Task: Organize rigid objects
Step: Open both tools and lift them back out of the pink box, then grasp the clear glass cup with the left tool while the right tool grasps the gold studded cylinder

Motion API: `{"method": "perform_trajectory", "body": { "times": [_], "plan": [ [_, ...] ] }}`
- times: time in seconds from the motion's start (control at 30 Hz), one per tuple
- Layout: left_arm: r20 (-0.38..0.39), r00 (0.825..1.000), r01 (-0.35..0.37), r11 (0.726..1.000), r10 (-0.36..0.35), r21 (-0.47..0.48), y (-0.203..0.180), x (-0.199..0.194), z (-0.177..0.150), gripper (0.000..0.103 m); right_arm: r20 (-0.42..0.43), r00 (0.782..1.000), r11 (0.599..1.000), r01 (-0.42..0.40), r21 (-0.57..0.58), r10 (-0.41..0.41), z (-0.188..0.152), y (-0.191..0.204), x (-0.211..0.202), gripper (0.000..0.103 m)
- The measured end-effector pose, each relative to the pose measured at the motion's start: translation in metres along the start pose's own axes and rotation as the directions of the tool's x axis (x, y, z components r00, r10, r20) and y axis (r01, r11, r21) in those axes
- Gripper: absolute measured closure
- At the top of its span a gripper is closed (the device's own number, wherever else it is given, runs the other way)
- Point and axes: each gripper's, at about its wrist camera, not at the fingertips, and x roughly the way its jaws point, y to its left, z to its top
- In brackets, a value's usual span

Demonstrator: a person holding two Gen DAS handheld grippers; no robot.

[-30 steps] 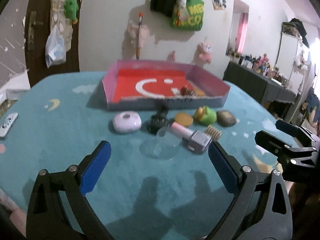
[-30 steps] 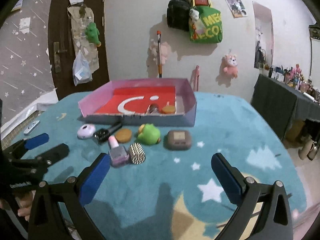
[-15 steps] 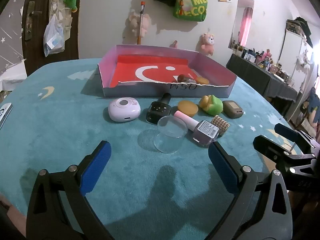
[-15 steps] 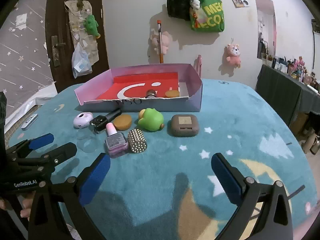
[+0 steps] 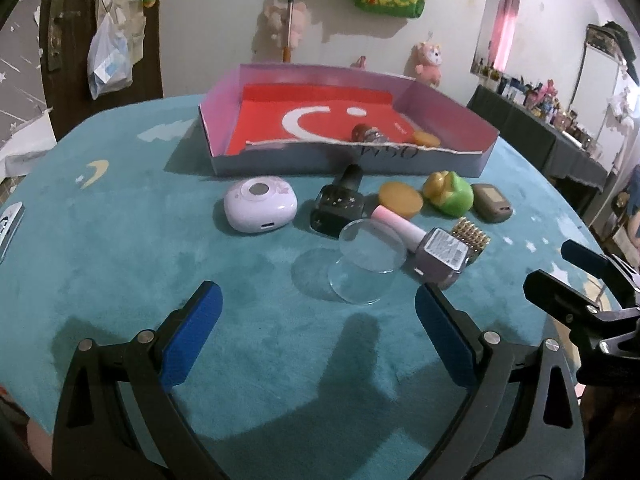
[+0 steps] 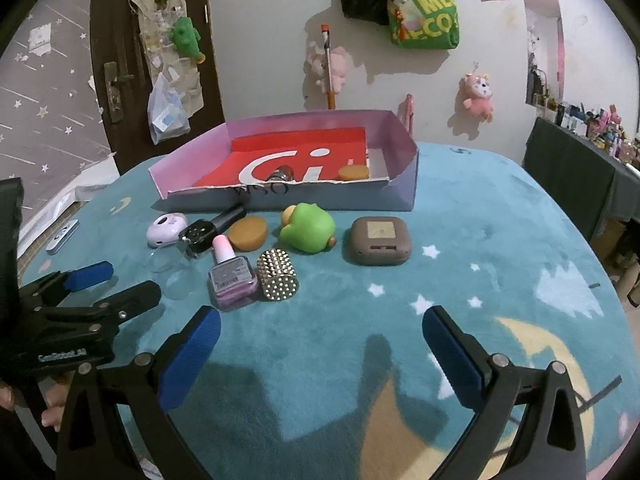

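Rigid objects, loose: clear cup and purple polish bottle (both near the pink box); my left gripper and right gripper gape empty.

The scene is viewed by two fisheye cameras, each aimed forward between wide-spread blue-padded fingers toward the pink box at the far side of a teal cloth. From the left wrist, the box is faced from its near left, with the left gripper low in frame and the right gripper caught at the right edge. From the right wrist, the box is faced from its near right, the right gripper below, the left gripper at left. The items before the box, the wall and the door are shared by both views.
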Motion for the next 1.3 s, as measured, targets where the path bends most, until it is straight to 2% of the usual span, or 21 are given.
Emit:
{"method": "perform_trajectory", "body": {
  "times": [0.07, 0.13, 0.57, 0.63, 0.87, 0.93, 1.07, 1.13, 1.17, 1.23, 1.3],
  "plan": [
    [-0.015, 1.000, -0.001, 1.000, 0.001, 0.003, 0.000, 0.003, 0.002, 0.006, -0.010, 1.000, 1.000, 0.001, -0.006, -0.001, 0.002, 0.001, 0.003, 0.000],
    [-0.024, 1.000, 0.003, 1.000, -0.003, 0.011, 0.001, 0.005, 0.004, 0.015, -0.020, 1.000, 1.000, 0.002, -0.013, -0.003, 0.006, 0.002, 0.007, 0.003],
    [-0.099, 0.993, 0.067, 0.996, -0.062, 0.051, -0.005, 0.021, 0.018, 0.038, -0.131, 0.991, 0.999, -0.033, -0.013, 0.031, 0.026, -0.004, 0.039, 0.015],
    [-0.107, 0.991, 0.083, 0.995, -0.077, 0.051, -0.006, 0.022, 0.019, 0.045, -0.147, 0.988, 0.999, -0.039, -0.011, 0.037, 0.027, -0.004, 0.044, 0.021],
    [-0.128, 0.986, 0.115, 0.992, -0.108, 0.056, -0.010, 0.028, 0.024, 0.058, -0.192, 0.980, 0.998, -0.057, -0.018, 0.052, 0.032, -0.001, 0.057, 0.033],
    [-0.141, 0.983, 0.128, 0.990, -0.120, 0.051, -0.010, 0.031, 0.025, 0.063, -0.206, 0.977, 0.997, -0.069, -0.022, 0.063, 0.033, 0.000, 0.061, 0.041],
    [-0.142, 0.982, 0.132, 0.990, -0.124, 0.049, -0.010, 0.033, 0.026, 0.064, -0.220, 0.973, 0.996, -0.084, -0.036, 0.075, 0.033, 0.004, 0.067, 0.049],
    [-0.141, 0.982, 0.135, 0.990, -0.126, 0.051, -0.011, 0.033, 0.026, 0.064, -0.216, 0.972, 0.993, -0.106, -0.043, 0.094, 0.033, 0.006, 0.067, 0.062],
    [-0.140, 0.982, 0.134, 0.989, -0.125, 0.054, -0.011, 0.033, 0.025, 0.064, -0.216, 0.971, 0.992, -0.117, -0.043, 0.105, 0.033, 0.007, 0.067, 0.064],
    [-0.139, 0.982, 0.134, 0.989, -0.125, 0.057, -0.012, 0.032, 0.026, 0.064, -0.216, 0.969, 0.990, -0.134, -0.044, 0.122, 0.034, 0.009, 0.068, 0.075],
    [-0.135, 0.983, 0.135, 0.989, -0.126, 0.061, -0.012, 0.031, 0.026, 0.064, -0.215, 0.967, 0.988, -0.148, -0.040, 0.136, 0.034, 0.010, 0.069, 0.076]
  ]
}}
